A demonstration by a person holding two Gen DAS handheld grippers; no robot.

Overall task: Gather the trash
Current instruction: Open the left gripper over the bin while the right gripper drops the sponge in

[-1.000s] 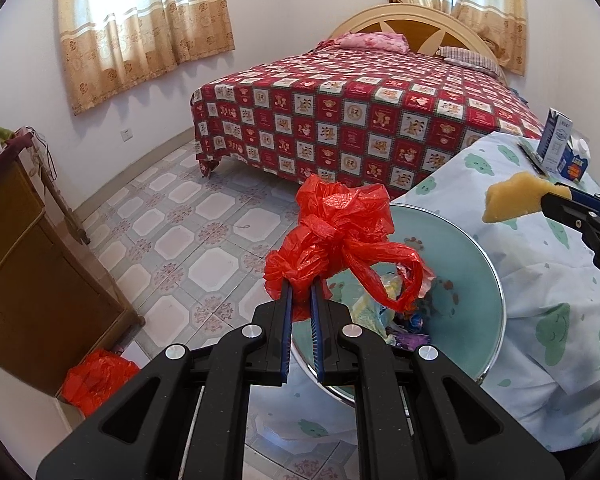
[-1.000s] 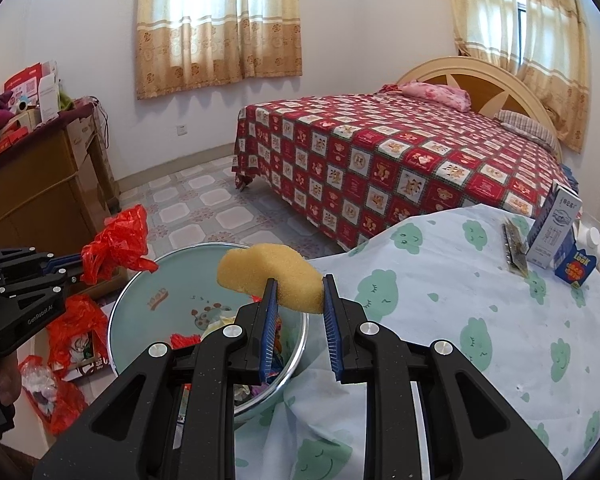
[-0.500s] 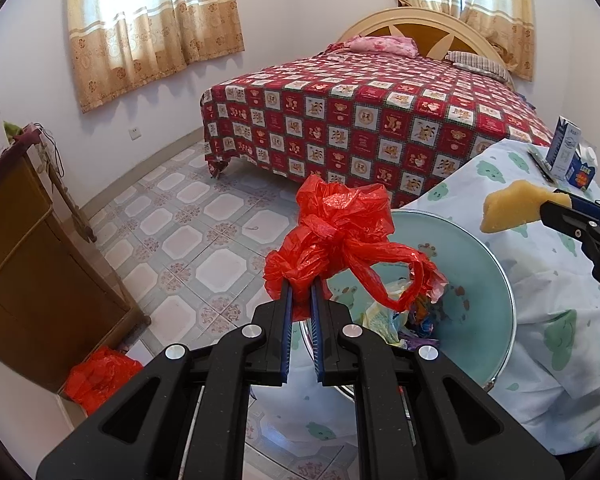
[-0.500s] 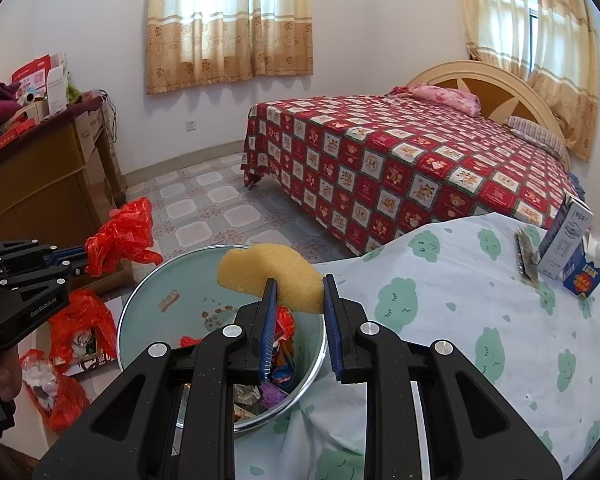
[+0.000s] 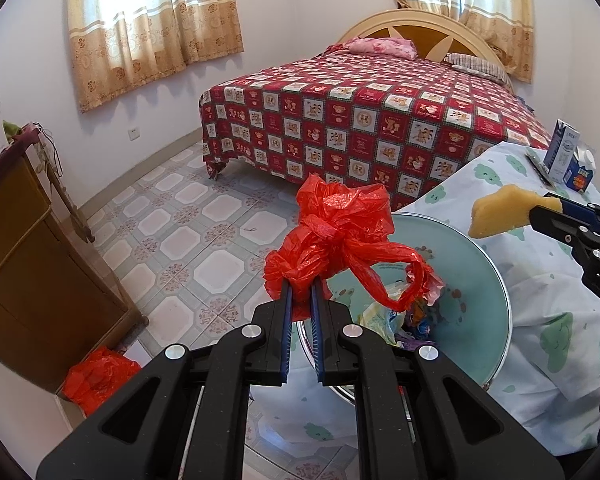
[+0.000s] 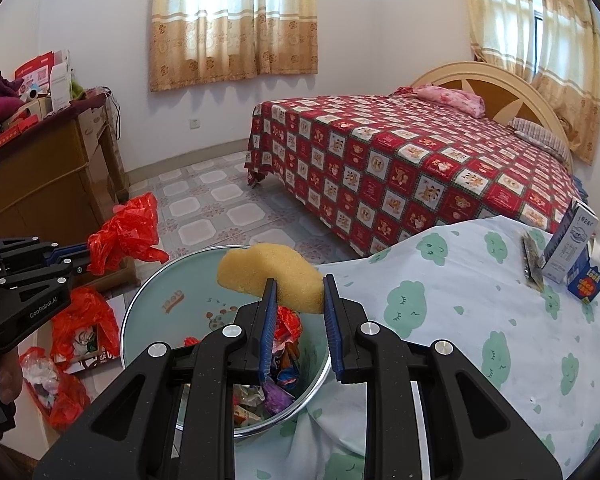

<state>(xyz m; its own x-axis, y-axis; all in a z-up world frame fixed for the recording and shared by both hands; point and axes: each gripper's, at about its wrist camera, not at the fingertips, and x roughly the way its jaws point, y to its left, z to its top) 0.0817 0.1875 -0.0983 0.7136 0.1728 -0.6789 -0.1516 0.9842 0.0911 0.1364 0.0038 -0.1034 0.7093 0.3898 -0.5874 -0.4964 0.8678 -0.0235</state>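
My left gripper (image 5: 300, 285) is shut on a knotted red plastic bag (image 5: 340, 236), held in the air over the near left rim of a teal basin (image 5: 476, 320) with wrappers in its bottom. The bag also shows in the right wrist view (image 6: 126, 236). My right gripper (image 6: 299, 284) is shut on a yellow sponge (image 6: 268, 270), held above the basin (image 6: 160, 308) at the edge of the cloth-covered table (image 6: 480, 328). The sponge shows in the left wrist view (image 5: 508, 210) at the right.
Milk cartons (image 6: 572, 252) and a comb stand at the table's far end. A bed with a red checked cover (image 5: 372, 120) is behind. A wooden cabinet (image 5: 24, 272) is at left, with red bags (image 6: 80, 320) on the tiled floor beside it.
Both grippers have drifted slightly nearer the basin while keeping hold of the bag and the sponge. Nothing was let go.
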